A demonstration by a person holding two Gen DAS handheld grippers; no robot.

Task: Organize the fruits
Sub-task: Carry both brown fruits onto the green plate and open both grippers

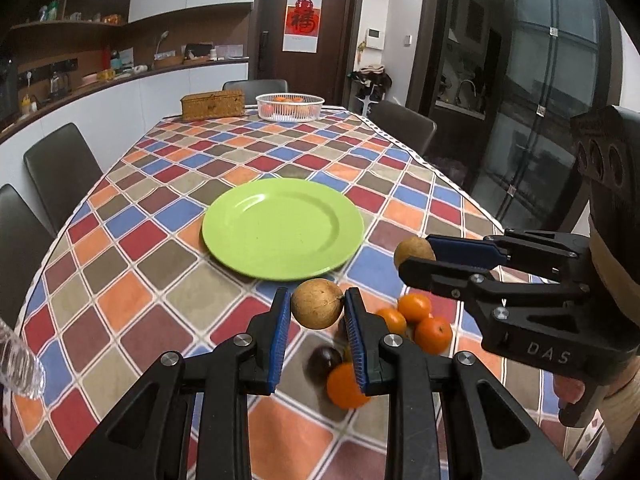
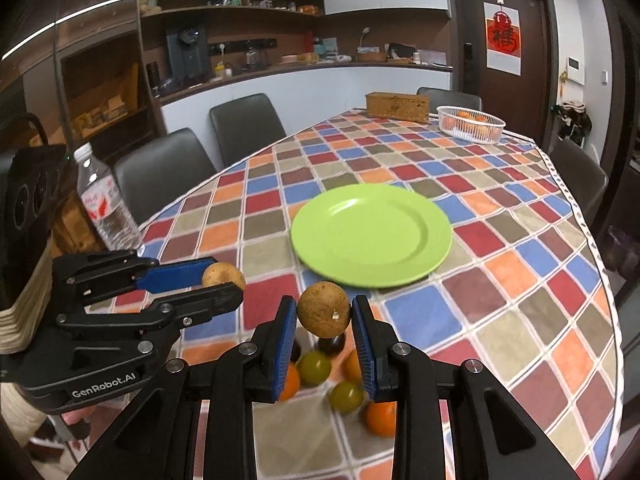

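Left gripper (image 1: 317,312) clamped on a brown round fruit (image 1: 317,303), right gripper (image 2: 324,316) likewise on its own brown fruit (image 2: 324,309), both above loose oranges (image 1: 424,322). Beyond: empty green plate (image 1: 282,228). Water bottle (image 2: 105,204) whole only from the right wrist (left shows a sliver). Farthest: white basket (image 1: 289,107).

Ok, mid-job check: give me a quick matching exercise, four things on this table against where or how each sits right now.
Things:
1. green plate
2. brown round fruit
3. white basket
4. water bottle

States:
A. at the table's far end, oranges inside
B. clamped in the left gripper
C. upright at the table edge
D. mid-table, nothing on it

Pairs: 1-D, 2-B, 3-A, 4-C
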